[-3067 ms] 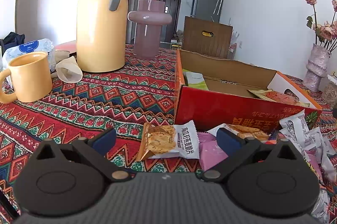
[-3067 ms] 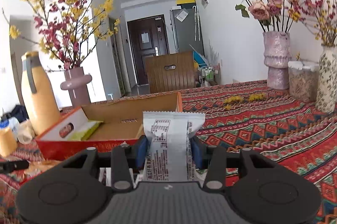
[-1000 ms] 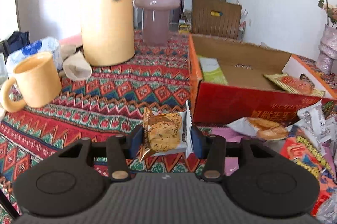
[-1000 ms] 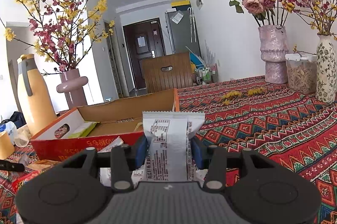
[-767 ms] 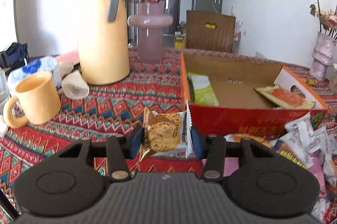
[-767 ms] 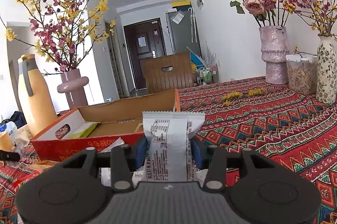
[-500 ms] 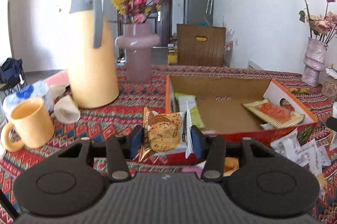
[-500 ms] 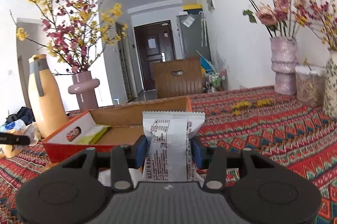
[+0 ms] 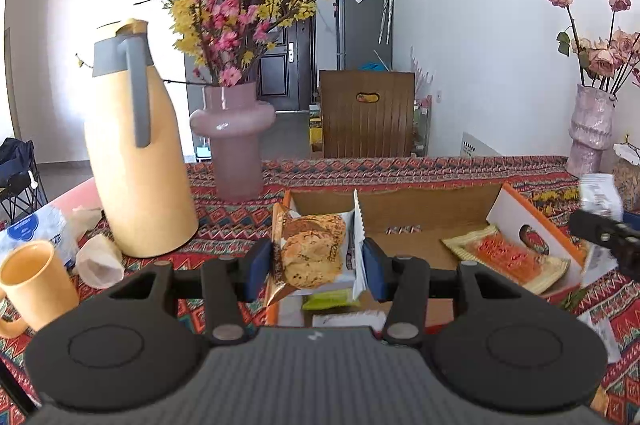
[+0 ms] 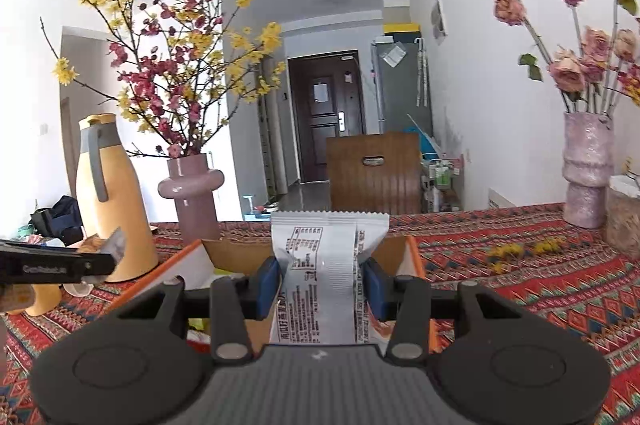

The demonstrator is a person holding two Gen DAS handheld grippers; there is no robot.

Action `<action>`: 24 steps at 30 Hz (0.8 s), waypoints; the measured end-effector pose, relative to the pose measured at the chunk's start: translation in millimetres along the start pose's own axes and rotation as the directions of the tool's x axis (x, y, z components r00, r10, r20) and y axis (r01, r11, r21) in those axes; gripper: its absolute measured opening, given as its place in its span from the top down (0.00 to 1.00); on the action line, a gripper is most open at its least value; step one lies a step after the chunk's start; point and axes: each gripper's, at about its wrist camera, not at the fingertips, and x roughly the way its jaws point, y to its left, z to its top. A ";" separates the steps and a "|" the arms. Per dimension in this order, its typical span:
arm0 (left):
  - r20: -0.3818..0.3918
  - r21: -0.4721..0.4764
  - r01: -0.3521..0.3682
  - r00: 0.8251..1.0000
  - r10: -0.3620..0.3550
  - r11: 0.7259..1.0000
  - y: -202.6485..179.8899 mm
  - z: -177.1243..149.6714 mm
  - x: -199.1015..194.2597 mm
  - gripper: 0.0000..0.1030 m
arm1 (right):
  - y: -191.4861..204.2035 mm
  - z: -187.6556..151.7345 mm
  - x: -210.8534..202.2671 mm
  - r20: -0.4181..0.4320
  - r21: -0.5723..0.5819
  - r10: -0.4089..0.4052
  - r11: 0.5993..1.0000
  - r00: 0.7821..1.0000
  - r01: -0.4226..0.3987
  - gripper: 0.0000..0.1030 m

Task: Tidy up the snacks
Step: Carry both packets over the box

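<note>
My left gripper (image 9: 315,265) is shut on a cookie packet (image 9: 310,255) and holds it in the air over the near left corner of the open red cardboard box (image 9: 416,211). In the box lie a green packet (image 9: 330,299) and an orange-yellow packet (image 9: 506,259). My right gripper (image 10: 320,285) is shut on a white snack packet (image 10: 324,265), held above the box (image 10: 412,257). The right gripper also shows at the right edge of the left wrist view (image 9: 600,229); the left gripper shows at the left edge of the right wrist view (image 10: 60,267).
A tall yellow thermos jug (image 9: 136,161), a pink vase with flowers (image 9: 234,141), a yellow mug (image 9: 34,285) and crumpled paper (image 9: 98,259) stand left of the box on the patterned tablecloth (image 10: 540,285). Loose white packets (image 9: 600,325) lie right of the box. Vases (image 10: 586,169) stand far right.
Both grippers have risen and moved forward over the box, each still holding its packet. The loose snack pile has dropped out of the left view.
</note>
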 end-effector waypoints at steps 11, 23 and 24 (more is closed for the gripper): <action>0.027 -0.011 -0.014 1.000 0.014 1.000 -16.2 9.7 30.7 0.52 | 18.3 11.9 54.1 -0.061 -0.002 0.013 1.000 0.998 -0.013 0.57; -0.006 -0.009 -0.024 1.000 0.024 1.000 -18.7 -21.3 70.1 0.52 | 20.5 -13.7 91.5 -0.162 -0.003 -0.010 1.000 0.987 0.010 0.57; -0.005 -0.010 -0.022 1.000 0.022 1.000 -18.3 -21.9 69.9 0.52 | 20.8 -14.2 93.2 -0.164 -0.006 -0.013 1.000 0.986 0.012 0.57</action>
